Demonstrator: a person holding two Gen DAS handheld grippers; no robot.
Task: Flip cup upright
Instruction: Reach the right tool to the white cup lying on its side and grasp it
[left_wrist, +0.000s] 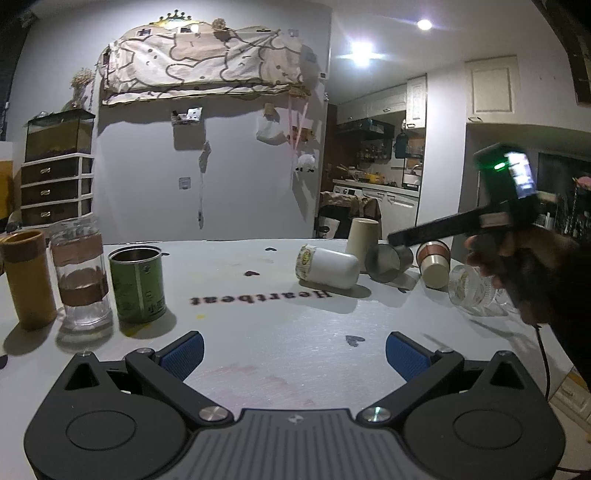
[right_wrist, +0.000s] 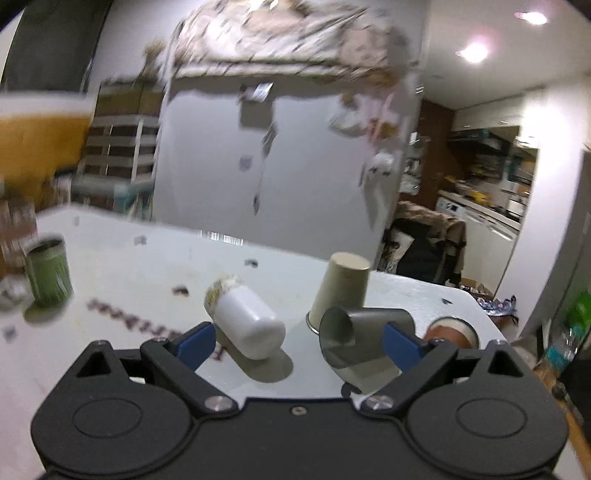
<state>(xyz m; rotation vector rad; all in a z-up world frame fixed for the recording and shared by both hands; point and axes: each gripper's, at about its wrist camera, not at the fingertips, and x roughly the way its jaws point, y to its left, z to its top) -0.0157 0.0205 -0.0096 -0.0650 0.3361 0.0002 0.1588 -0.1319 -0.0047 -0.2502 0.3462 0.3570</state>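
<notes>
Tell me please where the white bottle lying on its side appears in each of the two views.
Left wrist view: the white bottle lies right of centre on the table, far beyond the open left tongs.
Right wrist view: it lies at lower centre, just inside the left finger of the open right tongs.
Shared landmark: the upside-down beige cup behind it.

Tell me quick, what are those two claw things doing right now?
Left gripper: open, holding nothing, above the white table.
Right gripper: open, holding nothing, near the tipped grey metal cup.
</notes>
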